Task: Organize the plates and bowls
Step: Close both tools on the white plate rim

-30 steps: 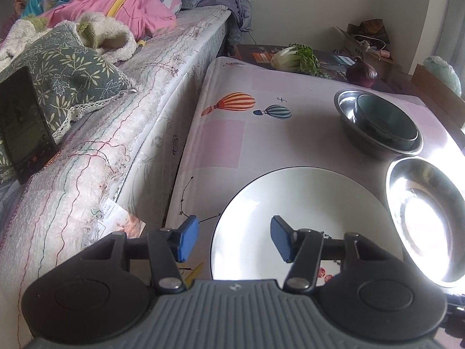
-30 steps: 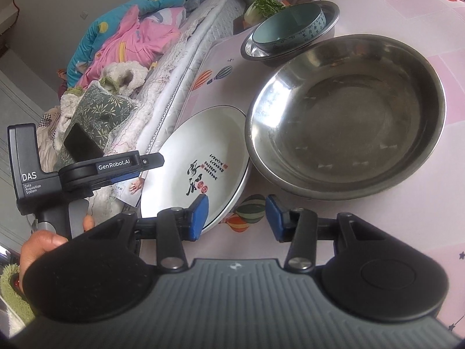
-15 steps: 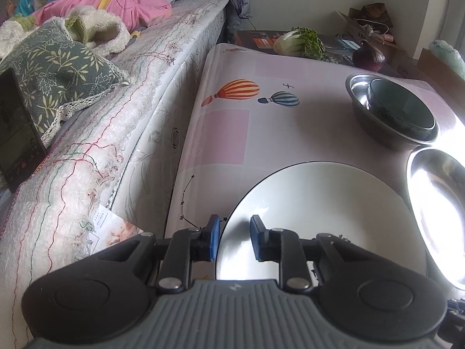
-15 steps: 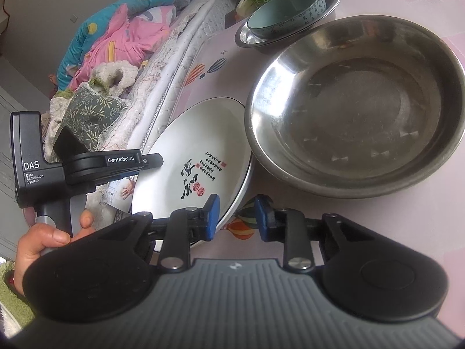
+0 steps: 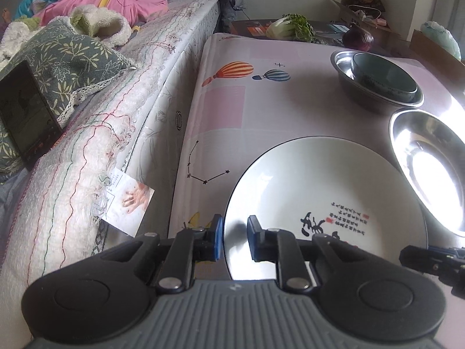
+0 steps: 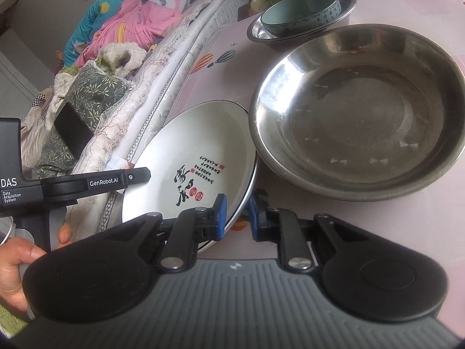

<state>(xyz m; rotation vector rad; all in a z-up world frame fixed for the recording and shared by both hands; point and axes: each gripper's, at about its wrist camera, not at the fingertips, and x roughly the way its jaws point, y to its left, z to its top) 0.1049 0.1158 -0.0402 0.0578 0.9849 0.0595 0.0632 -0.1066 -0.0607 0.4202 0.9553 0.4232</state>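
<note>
The white plate (image 5: 322, 200) is set at the near left corner of the counter (image 5: 261, 107), its left rim at the counter edge beside the bed (image 5: 96, 133). Left tongs (image 5: 234, 240) are closing, with the plate's near-left rim taken between the blue pads. Right tongs (image 6: 237, 213) are closing too, with the plate's near-right rim between the pads; whether either pair is already pressed on the rim cannot be told. The big steel bowl (image 6: 357, 110) is seen just right of the plate, rims nearly touching. At the far side, a teal bowl (image 6: 302, 14) is nested in a smaller steel bowl (image 6: 347, 3). A hand (image 6: 16, 270) is seen on the left tongs' handle.
</note>
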